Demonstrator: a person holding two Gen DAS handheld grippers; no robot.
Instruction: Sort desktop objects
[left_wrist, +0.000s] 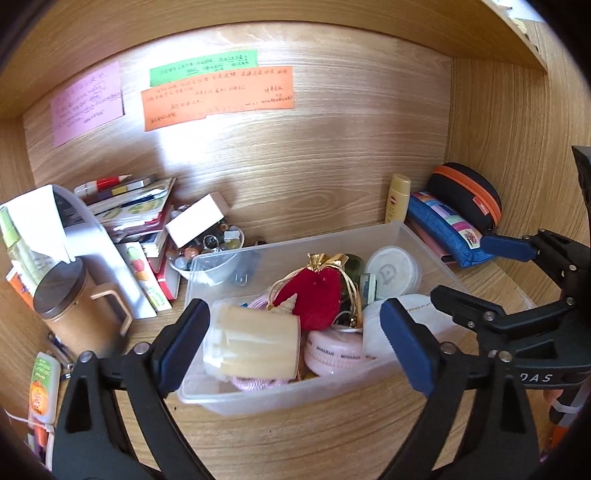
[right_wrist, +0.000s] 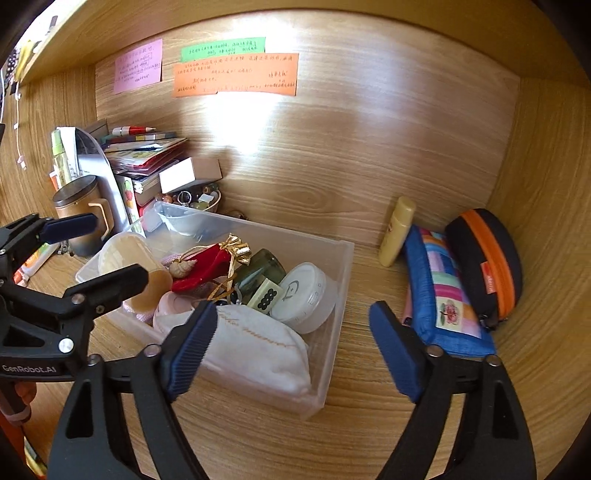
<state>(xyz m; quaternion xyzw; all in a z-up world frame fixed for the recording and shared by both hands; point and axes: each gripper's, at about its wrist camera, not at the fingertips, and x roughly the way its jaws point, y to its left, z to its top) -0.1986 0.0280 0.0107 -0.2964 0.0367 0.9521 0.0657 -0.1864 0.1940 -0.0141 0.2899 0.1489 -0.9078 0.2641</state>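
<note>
clear plastic bin (right_wrist: 332, 295) sits mid wooden surface (right_wrist: 369, 424), packed w/ small items: white fabric pouch (right_wrist: 258, 350) at near right corner, white round jar (right_wrist: 306, 295) beside it, red velvet bag (left_wrist: 314, 299) w/ gold ribbon at centre, seashell (right_wrist: 181, 268), mahjong tile (right_wrist: 266, 298), pink round case (left_wrist: 332, 354), pale cup (left_wrist: 255, 343) lying on its side at near left end. left gripper (left_wrist: 295, 347) over near edge of bin, jaws spread wide, nothing between them. right gripper (right_wrist: 291, 354) over bin's right end, jaws likewise spread, gripping nothing. right of bin, apart from it: yellow bottle (right_wrist: 397, 230) upright against back wall, blue patchwork pencil case (right_wrist: 443, 295), black case w/ orange zip (right_wrist: 487, 262) touching it. left of bin: brown lidded mug (left_wrist: 77, 310), book stack (left_wrist: 136, 210), bowl of beads (left_wrist: 207, 247). sticky notes (left_wrist: 218, 96) on back wall.
</note>
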